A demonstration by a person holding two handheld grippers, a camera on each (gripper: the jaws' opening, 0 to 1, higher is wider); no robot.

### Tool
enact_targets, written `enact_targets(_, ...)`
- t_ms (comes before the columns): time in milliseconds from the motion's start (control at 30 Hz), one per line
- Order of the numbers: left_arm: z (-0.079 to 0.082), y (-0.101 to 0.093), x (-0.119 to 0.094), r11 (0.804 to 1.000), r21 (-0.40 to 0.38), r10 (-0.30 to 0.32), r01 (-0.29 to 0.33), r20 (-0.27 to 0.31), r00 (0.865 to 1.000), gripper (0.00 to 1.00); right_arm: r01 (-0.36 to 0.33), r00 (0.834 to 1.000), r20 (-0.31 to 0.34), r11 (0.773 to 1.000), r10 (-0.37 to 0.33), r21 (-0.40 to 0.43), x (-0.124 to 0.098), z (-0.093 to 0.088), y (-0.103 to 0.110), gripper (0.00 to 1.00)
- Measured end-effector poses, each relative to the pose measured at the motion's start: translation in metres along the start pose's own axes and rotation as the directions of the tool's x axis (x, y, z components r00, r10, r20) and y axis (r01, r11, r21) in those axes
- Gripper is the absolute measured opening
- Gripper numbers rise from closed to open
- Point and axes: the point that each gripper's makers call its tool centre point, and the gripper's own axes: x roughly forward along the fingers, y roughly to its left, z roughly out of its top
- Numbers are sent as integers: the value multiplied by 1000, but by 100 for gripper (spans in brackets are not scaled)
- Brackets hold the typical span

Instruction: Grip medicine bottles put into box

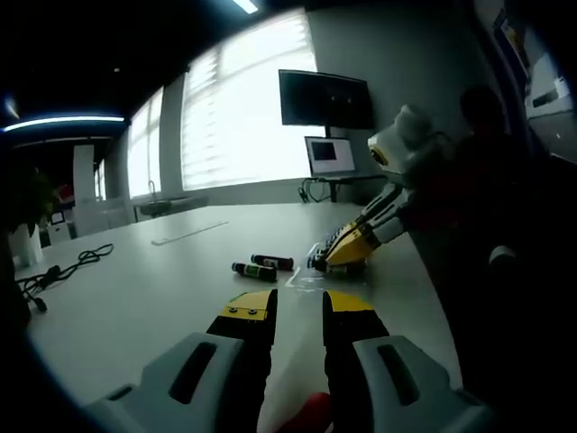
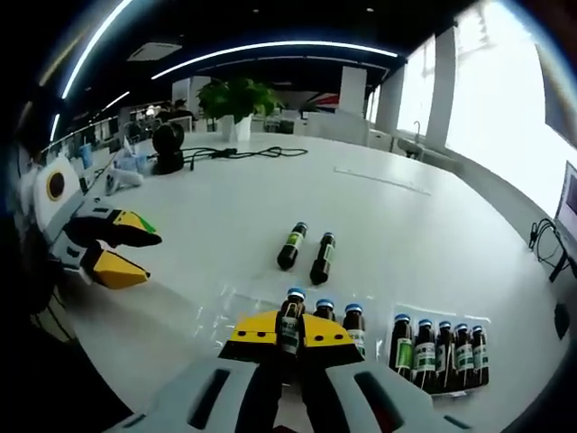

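In the right gripper view, the right gripper (image 2: 290, 336) has its fingers clamped on a dark medicine bottle (image 2: 289, 322) with a blue cap, held upright over a clear box (image 2: 442, 383) on the white worktop (image 2: 379, 225). Two bottles stand just beside the held one, and five more stand in a row in the box's right part. Two loose bottles (image 2: 306, 251) lie farther out. The left gripper (image 1: 298, 311) hovers with fingers narrowly apart, holding nothing.
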Motion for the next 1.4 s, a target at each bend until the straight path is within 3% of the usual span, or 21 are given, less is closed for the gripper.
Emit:
enact_targets(467,1,-1,0,1000,-1,-2,2,2,1000,14,-14,1000,1,1000,14,13,-1,1,4,0)
enact_targets(700,0,-1,0,1000,0,-4,4,0,1000,14,-4,1000,12,999,4,-49,-3,4,2,1)
enact_targets(1300,0,-5,1,1000,-6,-21,21,-3,1000,14,19,995,102,1000,-17,-21,-11,17,-12,1)
enact_targets(1400,-7,-7,6,999,37,-27,29,-58,998,14,22,994,109,1000,-20,-21,-13,19,-14,1)
